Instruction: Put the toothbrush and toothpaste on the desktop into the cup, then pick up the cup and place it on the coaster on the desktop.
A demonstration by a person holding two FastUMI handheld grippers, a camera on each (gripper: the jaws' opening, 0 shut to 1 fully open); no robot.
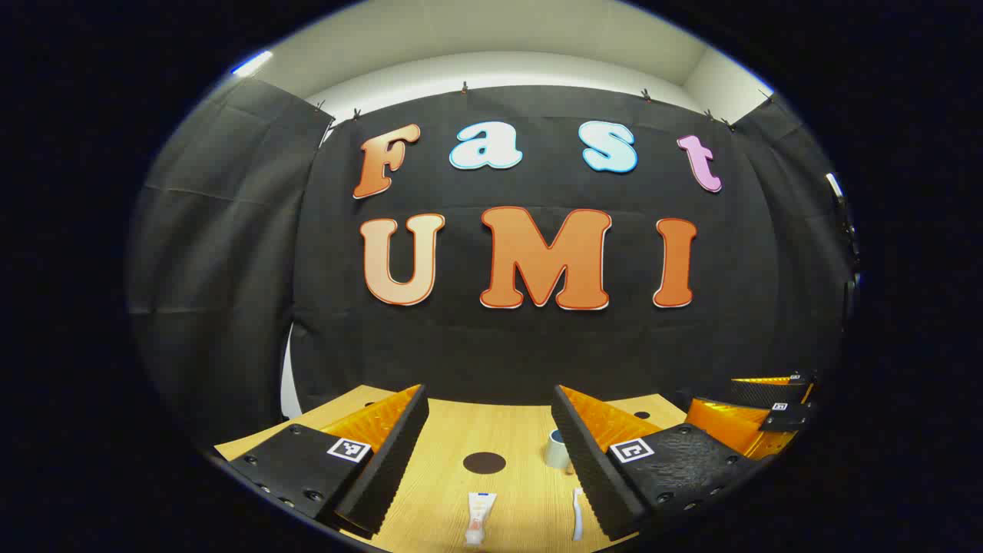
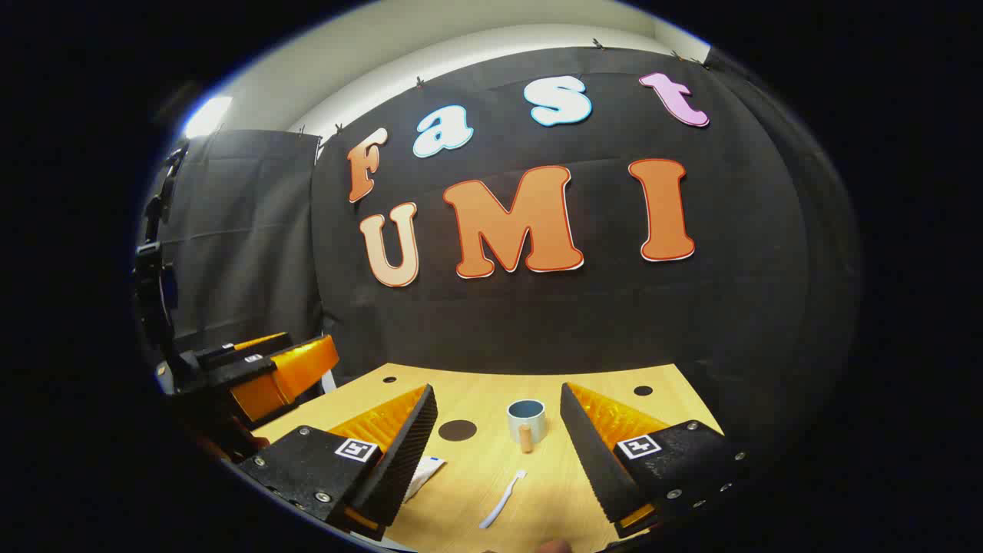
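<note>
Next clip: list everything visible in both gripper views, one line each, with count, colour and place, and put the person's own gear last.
cup: one, grey-blue with a tan handle facing the camera, upright mid-desk.
coaster: one, dark round disc, flat on the desk left of the cup, apart from it.
toothbrush: one, white, lying flat in front of the cup.
toothpaste: one, white tube with a blue end, lying flat on the near desk, left of the toothbrush.
desk: one, light wood, with small dark holes near its far corners.
booth wall: black cloth behind the desk.
left gripper: one, black and orange, jaws wide apart, holding nothing.
right gripper: one, black and orange, jaws wide apart, holding nothing.
</note>
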